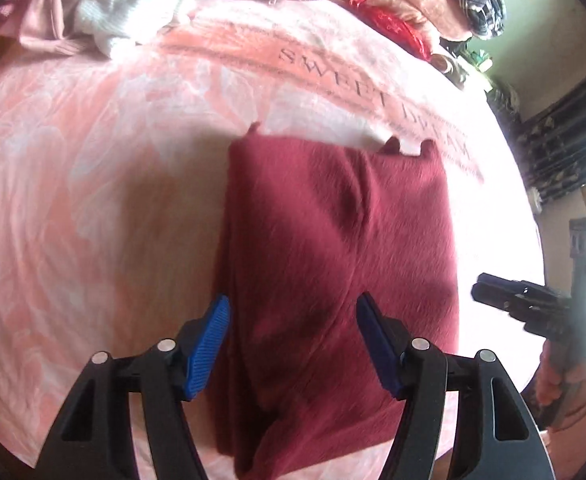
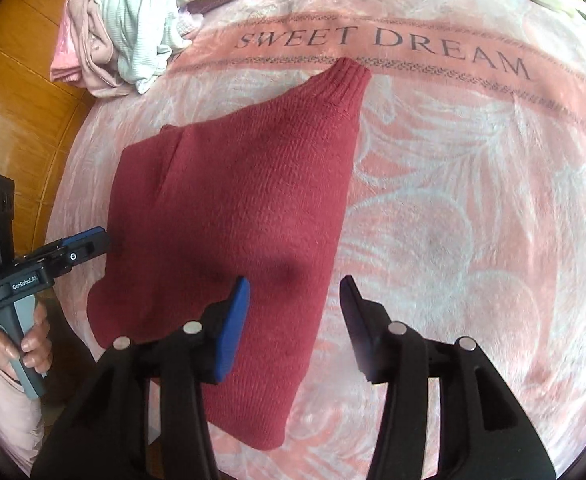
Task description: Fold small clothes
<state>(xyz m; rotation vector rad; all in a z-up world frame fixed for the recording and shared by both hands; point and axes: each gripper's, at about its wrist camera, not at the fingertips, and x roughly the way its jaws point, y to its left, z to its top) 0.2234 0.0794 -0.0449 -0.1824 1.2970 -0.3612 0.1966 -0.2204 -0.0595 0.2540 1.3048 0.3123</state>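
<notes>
**Red knit lay part-folded, both tongs wide and empty**

The dark red sweater (image 2: 229,216) lay flat on the pink blanket (image 2: 473,220) printed with "SWEET DREAM", already doubled into a long, narrow shape, with a ribbed cuff or hem (image 2: 347,80) pointing toward the lettering.

It looked a soft, limp knit, fairly thick and light, likely to sag and stretch if lifted by one point. The fuzzy blanket beneath would probably drag at it. By that reckoning the best hold was at the two near corners or along a folded edge, pinching every layer at once so the fold stayed together.

The left tongs (image 1: 293,340) hovered over the near end of the sweater, fingers spread apart with the red cloth showing between them, gripping nothing. The right tongs (image 2: 297,320) were likewise spread and empty, straddling the sweater's right-hand edge near its closer end: one finger over the knit, the other over bare blanket.

A heap of other clothes (image 2: 125,28) sat at the blanket's far corner, well apart from the sweater.
</notes>
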